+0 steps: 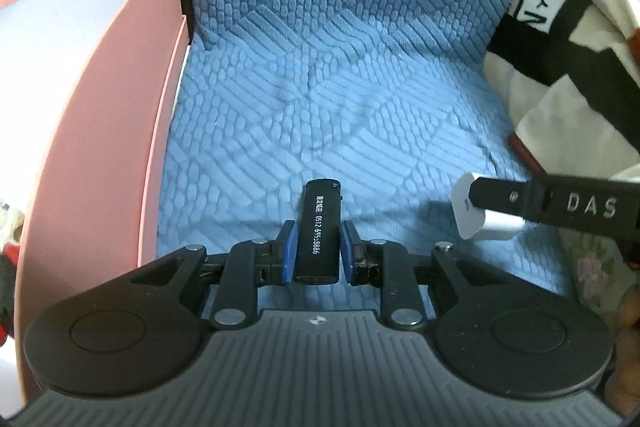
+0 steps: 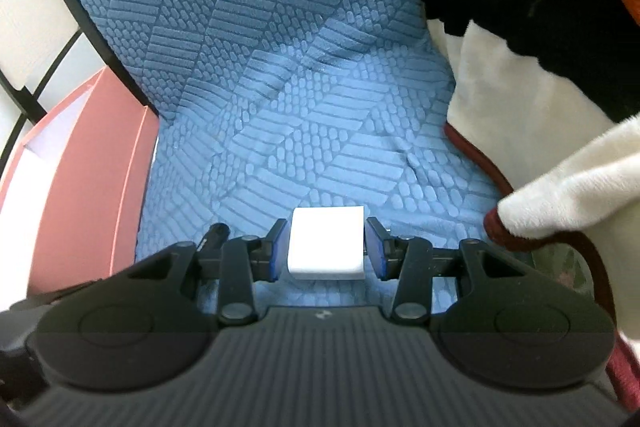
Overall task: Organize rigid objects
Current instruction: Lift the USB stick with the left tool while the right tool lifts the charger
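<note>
We see a blue textured cushion (image 1: 360, 99) with a pink box (image 1: 120, 99) along its left edge and a black-and-white blanket (image 1: 568, 39) at right. Our left tool (image 1: 318, 251) brackets the black lighter (image 1: 318, 231), pads just beside it, grip unclear. Our right tool (image 2: 326, 247) clamps the white charger block (image 2: 326, 247) low over the cushion.

Soft daylight here, brightest on my left by the pink box (image 1: 100, 115), which is kinda washed out. Seat cushion (image 1: 328, 131) looks sharp, backrest sits in shade, fisheye bends the edges hard.
</note>
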Demonstrator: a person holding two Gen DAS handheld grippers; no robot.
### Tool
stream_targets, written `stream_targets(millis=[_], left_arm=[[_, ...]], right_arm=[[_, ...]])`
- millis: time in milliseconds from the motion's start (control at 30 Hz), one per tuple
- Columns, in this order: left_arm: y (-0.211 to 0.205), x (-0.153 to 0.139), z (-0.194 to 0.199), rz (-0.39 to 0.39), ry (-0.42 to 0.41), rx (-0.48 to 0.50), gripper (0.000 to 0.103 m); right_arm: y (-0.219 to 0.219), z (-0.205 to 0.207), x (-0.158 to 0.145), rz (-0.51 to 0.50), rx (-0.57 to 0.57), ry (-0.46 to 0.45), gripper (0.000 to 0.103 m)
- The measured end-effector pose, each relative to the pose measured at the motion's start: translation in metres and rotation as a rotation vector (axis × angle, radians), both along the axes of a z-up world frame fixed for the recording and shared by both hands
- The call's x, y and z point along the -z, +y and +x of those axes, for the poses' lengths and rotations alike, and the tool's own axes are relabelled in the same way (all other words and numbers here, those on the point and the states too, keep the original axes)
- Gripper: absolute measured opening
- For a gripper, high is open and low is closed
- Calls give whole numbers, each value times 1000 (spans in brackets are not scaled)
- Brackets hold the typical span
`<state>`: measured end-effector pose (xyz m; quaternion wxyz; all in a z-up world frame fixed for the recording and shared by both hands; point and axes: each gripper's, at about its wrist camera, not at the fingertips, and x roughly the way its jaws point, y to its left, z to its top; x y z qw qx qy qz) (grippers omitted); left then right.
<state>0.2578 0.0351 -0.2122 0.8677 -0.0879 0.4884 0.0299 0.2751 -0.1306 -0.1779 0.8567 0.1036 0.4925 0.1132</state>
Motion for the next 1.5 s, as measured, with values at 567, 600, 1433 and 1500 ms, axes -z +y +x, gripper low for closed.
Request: stream_targets(millis=[567, 600, 1433, 1500], left_arm=[[-8, 11, -34, 2, 48, 5, 27], [-6, 13, -33, 3, 55, 3, 27], [-16, 19, -24, 87, 22, 50, 39], [-20, 20, -23, 109, 13, 63, 39]], right_arm=[[-6, -37, 8, -58, -11, -25, 44], [-5, -36, 10, -65, -8, -24, 44], [-9, -23, 26, -3, 13, -18, 45], [-8, -23, 26, -12, 6, -23, 45]])
